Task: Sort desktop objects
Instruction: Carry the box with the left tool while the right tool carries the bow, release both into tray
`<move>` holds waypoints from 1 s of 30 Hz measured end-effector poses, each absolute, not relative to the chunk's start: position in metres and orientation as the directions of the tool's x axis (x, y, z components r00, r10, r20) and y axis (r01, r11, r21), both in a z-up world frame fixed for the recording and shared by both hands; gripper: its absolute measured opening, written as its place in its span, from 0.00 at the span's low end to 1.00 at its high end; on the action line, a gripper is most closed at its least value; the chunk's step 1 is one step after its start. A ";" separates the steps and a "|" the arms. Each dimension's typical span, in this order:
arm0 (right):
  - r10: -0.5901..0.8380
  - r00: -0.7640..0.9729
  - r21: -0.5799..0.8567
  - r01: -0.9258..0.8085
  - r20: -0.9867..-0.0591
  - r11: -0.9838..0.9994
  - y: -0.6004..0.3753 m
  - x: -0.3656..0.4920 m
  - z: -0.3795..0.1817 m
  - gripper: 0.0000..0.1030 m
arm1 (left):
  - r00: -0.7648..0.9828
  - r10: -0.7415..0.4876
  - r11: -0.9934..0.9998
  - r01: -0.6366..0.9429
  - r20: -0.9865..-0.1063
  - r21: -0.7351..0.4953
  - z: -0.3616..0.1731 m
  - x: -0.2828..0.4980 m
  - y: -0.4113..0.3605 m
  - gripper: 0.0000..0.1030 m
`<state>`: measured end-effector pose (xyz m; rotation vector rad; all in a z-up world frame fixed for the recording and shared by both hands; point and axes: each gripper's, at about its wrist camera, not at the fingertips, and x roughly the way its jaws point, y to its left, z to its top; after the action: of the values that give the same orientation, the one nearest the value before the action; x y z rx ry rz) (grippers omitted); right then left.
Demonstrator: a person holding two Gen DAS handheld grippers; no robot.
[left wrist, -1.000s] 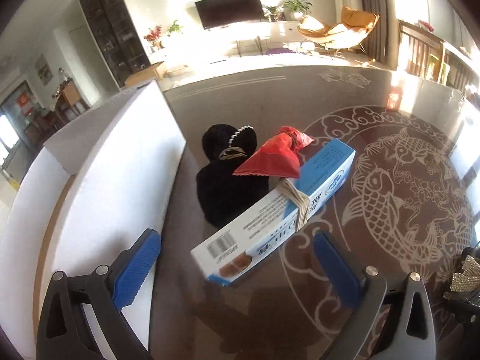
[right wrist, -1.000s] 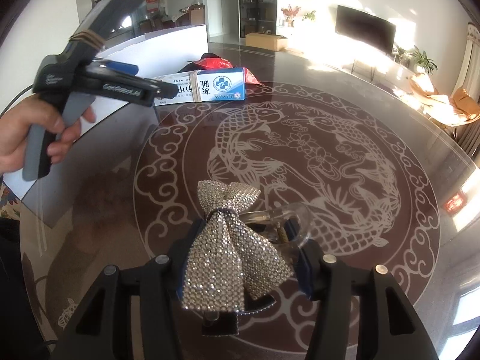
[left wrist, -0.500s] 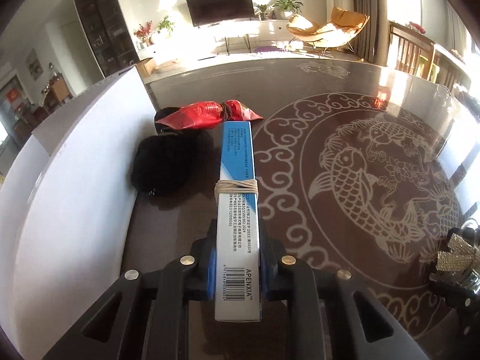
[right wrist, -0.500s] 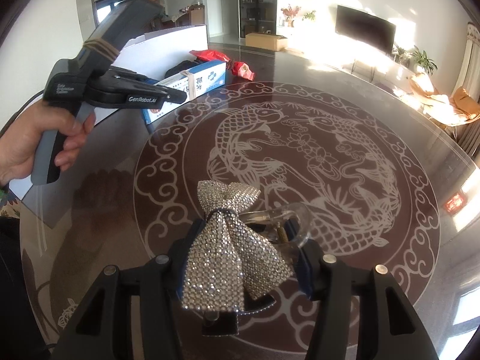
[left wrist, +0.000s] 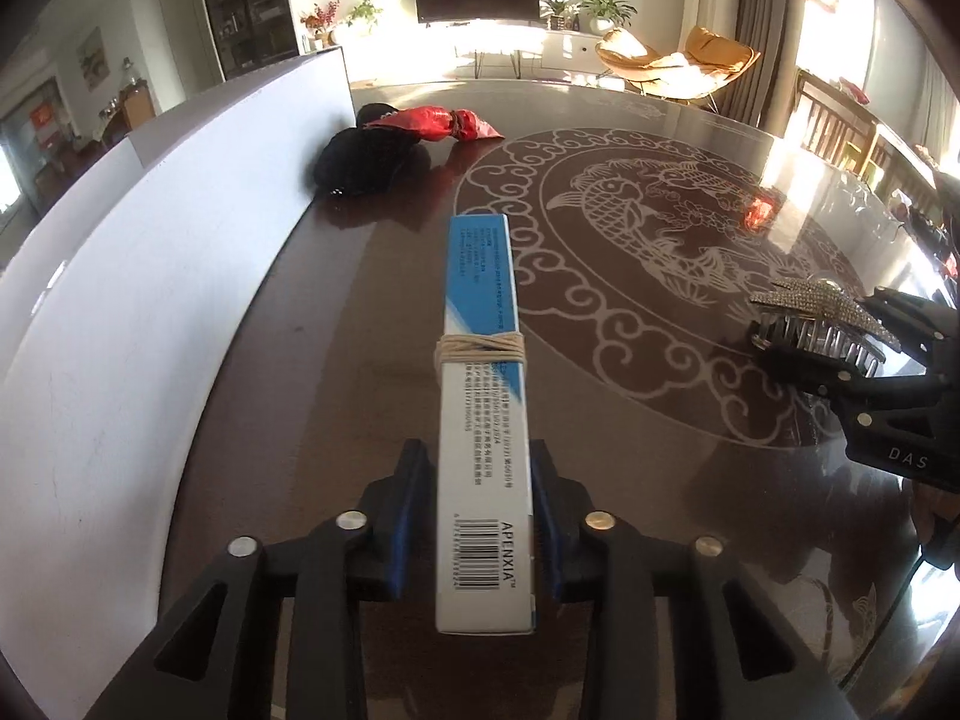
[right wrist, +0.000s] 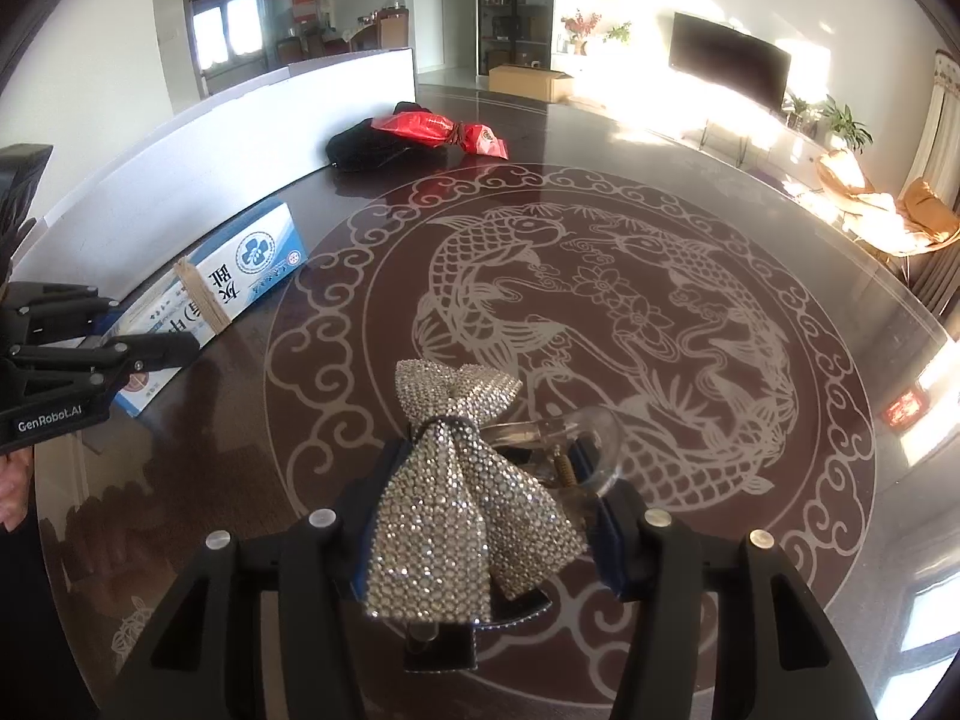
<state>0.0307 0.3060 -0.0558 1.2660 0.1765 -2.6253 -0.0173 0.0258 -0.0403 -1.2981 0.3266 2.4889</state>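
Note:
A long blue-and-white toothpaste box (left wrist: 480, 360) with a rubber band around it points away between the blue pads of my left gripper (left wrist: 477, 450). The jaws are opening; a thin gap shows at the left pad. In the right wrist view the box (right wrist: 240, 276) lies along the white wall, its near end at the left gripper (right wrist: 144, 330). My right gripper (right wrist: 489, 462) is shut on a rhinestone bow hair clip (right wrist: 444, 510) above the table. From the left wrist view the clip (left wrist: 822, 312) shows at the right.
A red snack packet (left wrist: 438, 120) lies on a black fabric item (left wrist: 366, 162) at the far end of a long white wall (left wrist: 150, 270). The round dark table (right wrist: 660, 300) bears a fish pattern. A hand (right wrist: 12, 480) shows at the left edge.
My left gripper closed on the box, swung it lengthwise and drew it away from the red packet and black item. Its pads have now eased apart. The right gripper kept still.

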 end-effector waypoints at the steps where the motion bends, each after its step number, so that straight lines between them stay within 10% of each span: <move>1: -0.138 -0.605 -0.016 0.242 -0.785 -0.970 0.307 0.030 -0.056 0.57 | -0.546 0.153 -0.927 -0.368 -0.824 0.071 -0.042 -0.019 0.026 0.66; 2: -0.131 -0.604 -0.016 0.233 -0.786 -0.972 0.308 0.030 -0.056 0.59 | -0.556 0.141 -0.929 -0.361 -0.819 0.086 -0.042 -0.021 0.025 0.78; 8: -0.123 -0.594 -0.014 0.221 -0.795 -0.975 0.310 0.028 -0.058 0.78 | -0.559 0.161 -0.924 -0.376 -0.814 0.075 -0.045 -0.032 0.030 0.78; 11: -0.128 -0.594 -0.008 0.220 -0.794 -0.975 0.311 0.029 -0.057 0.78 | -0.558 0.216 -0.927 -0.375 -0.801 0.011 -0.043 -0.037 0.028 0.23; 13: -0.141 -0.610 0.002 0.223 -0.780 -0.975 0.313 0.032 -0.054 0.49 | -0.566 0.209 -0.936 -0.351 -0.798 0.004 -0.041 -0.040 0.025 0.23; 24: -0.266 -0.659 0.105 0.274 -0.703 -0.956 0.282 0.030 0.012 0.50 | -0.665 0.330 -0.942 -0.280 -0.670 -0.186 0.045 -0.022 -0.032 0.23; 30: -0.430 -0.668 0.129 0.452 -0.608 -0.883 0.192 -0.012 0.091 0.50 | -0.740 0.162 -0.979 -0.040 -0.653 -0.198 0.093 -0.032 -0.120 0.23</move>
<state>-0.0120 0.1916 0.0911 0.8981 0.0448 -2.4968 -0.0323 -0.1196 0.0927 -1.0825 -0.2598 2.8212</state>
